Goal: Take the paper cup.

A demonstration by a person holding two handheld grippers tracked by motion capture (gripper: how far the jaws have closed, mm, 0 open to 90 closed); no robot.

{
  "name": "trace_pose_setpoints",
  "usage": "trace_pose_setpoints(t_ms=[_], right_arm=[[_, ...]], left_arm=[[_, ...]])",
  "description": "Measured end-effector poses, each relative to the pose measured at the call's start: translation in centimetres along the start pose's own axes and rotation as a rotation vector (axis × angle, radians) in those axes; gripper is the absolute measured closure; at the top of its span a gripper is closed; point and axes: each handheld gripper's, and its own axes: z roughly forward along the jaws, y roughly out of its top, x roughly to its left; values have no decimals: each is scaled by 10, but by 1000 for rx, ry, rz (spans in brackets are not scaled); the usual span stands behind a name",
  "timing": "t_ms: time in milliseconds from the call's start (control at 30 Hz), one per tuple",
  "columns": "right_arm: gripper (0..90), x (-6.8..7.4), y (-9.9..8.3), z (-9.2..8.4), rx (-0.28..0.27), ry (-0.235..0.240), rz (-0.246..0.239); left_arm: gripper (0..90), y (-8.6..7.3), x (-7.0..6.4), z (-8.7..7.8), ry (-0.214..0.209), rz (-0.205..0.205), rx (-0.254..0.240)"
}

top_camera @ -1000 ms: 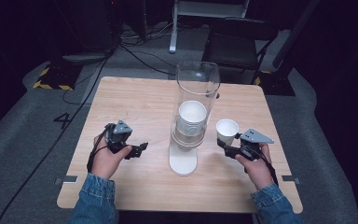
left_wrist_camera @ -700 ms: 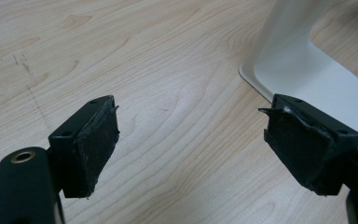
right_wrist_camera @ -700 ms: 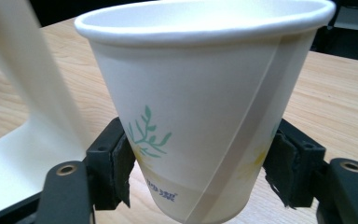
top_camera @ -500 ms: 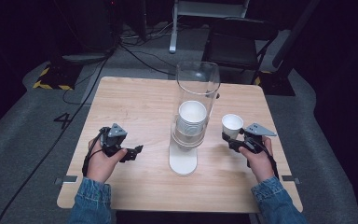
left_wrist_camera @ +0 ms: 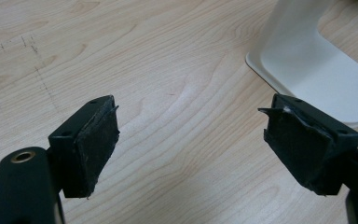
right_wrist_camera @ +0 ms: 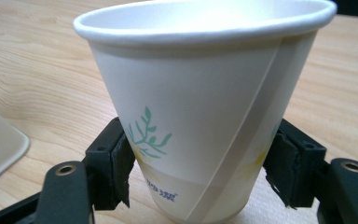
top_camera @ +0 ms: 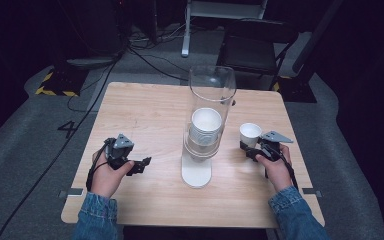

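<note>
A white paper cup (right_wrist_camera: 200,107) with a green leaf print stands upright between the pads of my right gripper (right_wrist_camera: 200,172), which is shut on its lower part. In the high view the cup (top_camera: 250,134) and right gripper (top_camera: 247,147) are right of the clear tube dispenser (top_camera: 211,90). The cup's bottom is close to the table; whether it touches is unclear. The tube holds a stack of white cups (top_camera: 205,127). My left gripper (top_camera: 142,165) is left of the dispenser's white base (top_camera: 196,172). Its jaws (left_wrist_camera: 191,140) stand wide open over bare wood, beside the base (left_wrist_camera: 317,70).
The wooden table (top_camera: 145,110) has bare room on the left and at the back. The tall tube stands in the middle between both hands. Beyond the far edge are a dark chair (top_camera: 260,45), cables and grey floor.
My right gripper has carried the cup a little to the right, away from the tube, and lower toward the table. The left gripper has barely shifted.
</note>
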Motion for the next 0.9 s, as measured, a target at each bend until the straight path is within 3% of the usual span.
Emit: trace_pose_setpoints(t_ms=[467, 700, 900], right_arm=[[296, -4, -10, 5, 80, -8, 3], [158, -4, -10, 4, 77, -12, -9], [158, -2, -9, -3, 76, -10, -13]], left_arm=[[175, 1, 0, 2, -12, 0, 3], [175, 1, 0, 2, -13, -4, 2], [175, 0, 0, 2, -10, 0, 5]])
